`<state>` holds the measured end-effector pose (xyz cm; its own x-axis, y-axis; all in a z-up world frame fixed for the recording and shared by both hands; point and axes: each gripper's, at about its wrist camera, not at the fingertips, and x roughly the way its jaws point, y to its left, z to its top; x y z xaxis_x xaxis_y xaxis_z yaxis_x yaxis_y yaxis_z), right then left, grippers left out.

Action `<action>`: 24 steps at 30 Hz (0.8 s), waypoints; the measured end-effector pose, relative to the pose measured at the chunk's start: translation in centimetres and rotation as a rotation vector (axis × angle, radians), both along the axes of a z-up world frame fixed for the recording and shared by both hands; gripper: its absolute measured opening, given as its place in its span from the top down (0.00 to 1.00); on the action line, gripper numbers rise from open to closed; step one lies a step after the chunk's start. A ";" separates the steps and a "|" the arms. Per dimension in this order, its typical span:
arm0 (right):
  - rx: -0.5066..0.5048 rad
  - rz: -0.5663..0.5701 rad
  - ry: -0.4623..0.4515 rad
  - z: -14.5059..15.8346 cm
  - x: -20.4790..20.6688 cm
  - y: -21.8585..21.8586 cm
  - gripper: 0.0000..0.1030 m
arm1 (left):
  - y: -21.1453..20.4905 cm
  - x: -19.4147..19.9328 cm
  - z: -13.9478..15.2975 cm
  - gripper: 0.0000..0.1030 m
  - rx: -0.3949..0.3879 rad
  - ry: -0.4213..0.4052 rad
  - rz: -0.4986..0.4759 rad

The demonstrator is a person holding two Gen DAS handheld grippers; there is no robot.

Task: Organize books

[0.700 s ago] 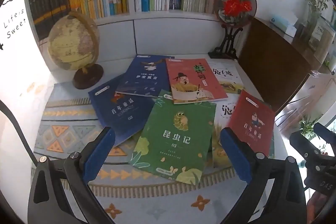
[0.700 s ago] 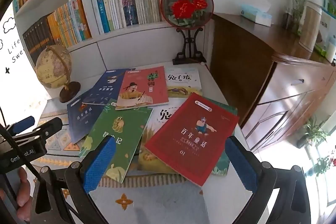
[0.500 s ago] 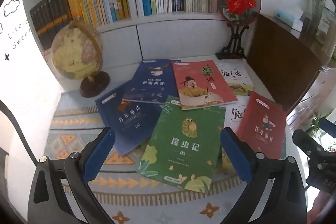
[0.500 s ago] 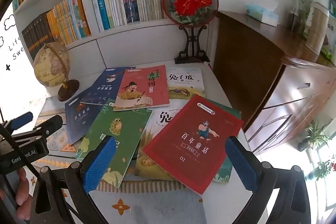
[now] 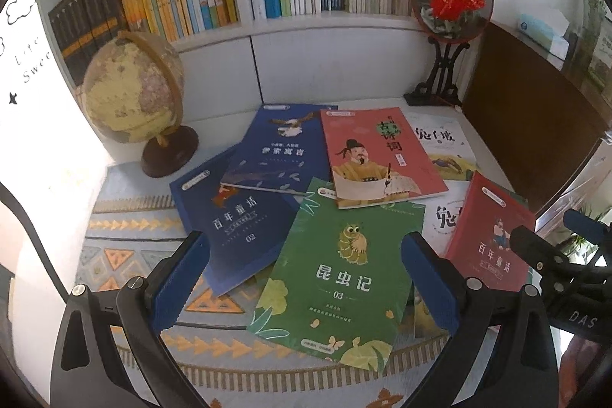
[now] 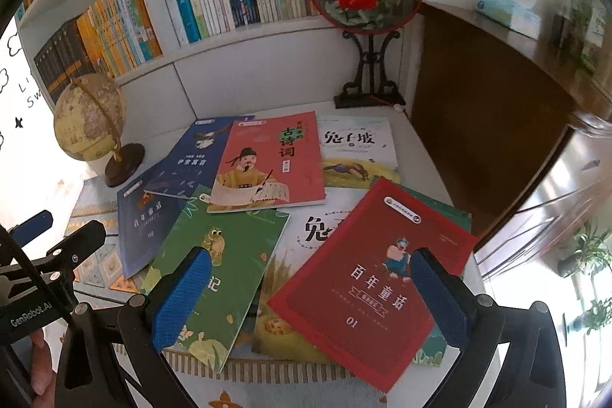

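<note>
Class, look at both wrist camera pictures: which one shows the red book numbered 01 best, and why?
The right wrist view: the red book lies almost whole, title and number readable. The left wrist view shows only part of it, its lower corner hidden behind the other tool.

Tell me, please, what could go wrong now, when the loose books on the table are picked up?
1. The green book lies under a corner of the pink book; lifting it first may drag the pink one.
2. The red book rests on other books near the table edge and could slide off.
3. Both the left hand-held gripper and the right hand-held gripper are open and close together; they may collide.
</note>
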<state>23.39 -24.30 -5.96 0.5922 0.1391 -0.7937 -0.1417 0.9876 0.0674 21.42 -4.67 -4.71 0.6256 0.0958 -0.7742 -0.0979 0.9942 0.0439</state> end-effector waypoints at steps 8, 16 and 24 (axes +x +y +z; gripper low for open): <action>0.044 0.021 0.070 -1.9 3.2 0.1 0.00 | 0.5 3.9 -2.0 0.03 -0.058 0.050 -0.042; 0.028 0.020 0.068 -3.3 7.3 -0.2 0.00 | 0.6 8.3 -4.1 0.06 -0.120 0.095 -0.077; 0.039 0.037 0.126 -6.9 12.0 0.0 0.05 | 0.5 12.4 -8.1 0.10 -0.194 0.172 -0.083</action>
